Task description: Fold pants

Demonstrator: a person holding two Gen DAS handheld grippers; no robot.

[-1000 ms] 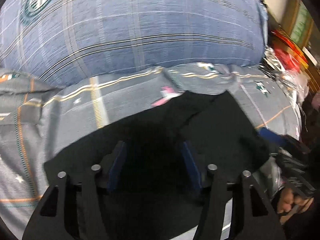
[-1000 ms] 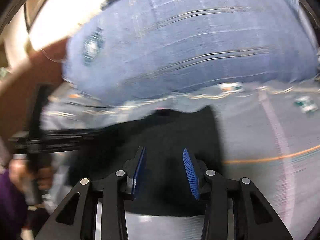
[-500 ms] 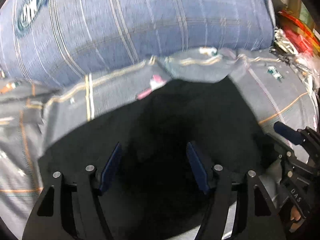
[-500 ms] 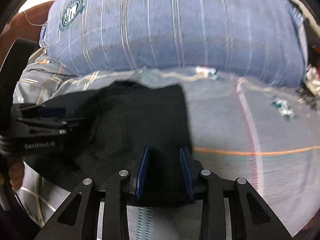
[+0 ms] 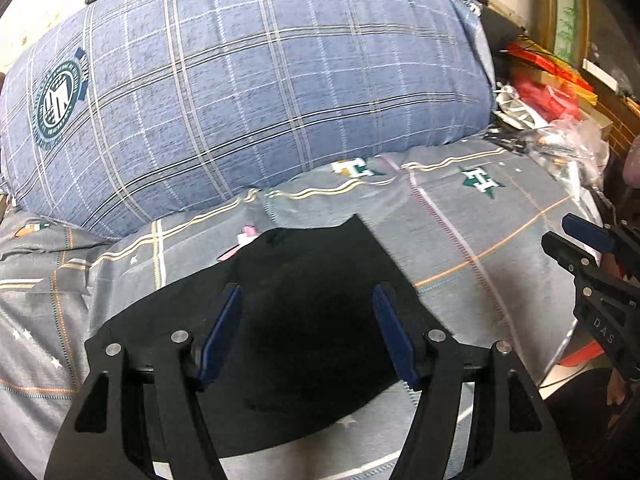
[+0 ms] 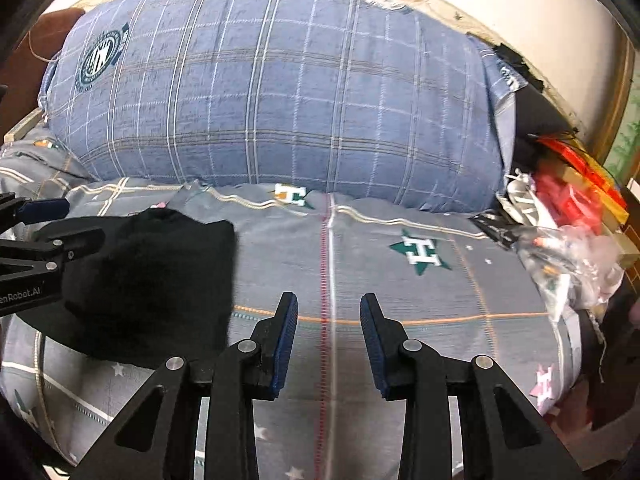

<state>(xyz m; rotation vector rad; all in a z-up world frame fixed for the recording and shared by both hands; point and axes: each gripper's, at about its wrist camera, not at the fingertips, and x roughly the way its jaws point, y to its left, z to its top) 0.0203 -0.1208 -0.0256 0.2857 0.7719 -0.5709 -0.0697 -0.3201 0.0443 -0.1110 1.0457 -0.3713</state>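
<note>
Grey patterned bedding covers the bed, with a big blue checked pillow along its far edge and a heap of bags and red packets at its far right corner. Toward the left side of the bed lie the black pants, already gathered into a compact, roughly square bundle that rests flat on the cover. The left claw hangs over that bundle with its jaws apart and nothing pinched between them. Further right, the right claw hovers above bare bedding just beside the bundle's right edge, its jaws also apart and empty. Judging by the tidy shape and both claws being free of cloth, the folding looks essentially done; at most a last smoothing or squaring of the edges seems left.
</note>
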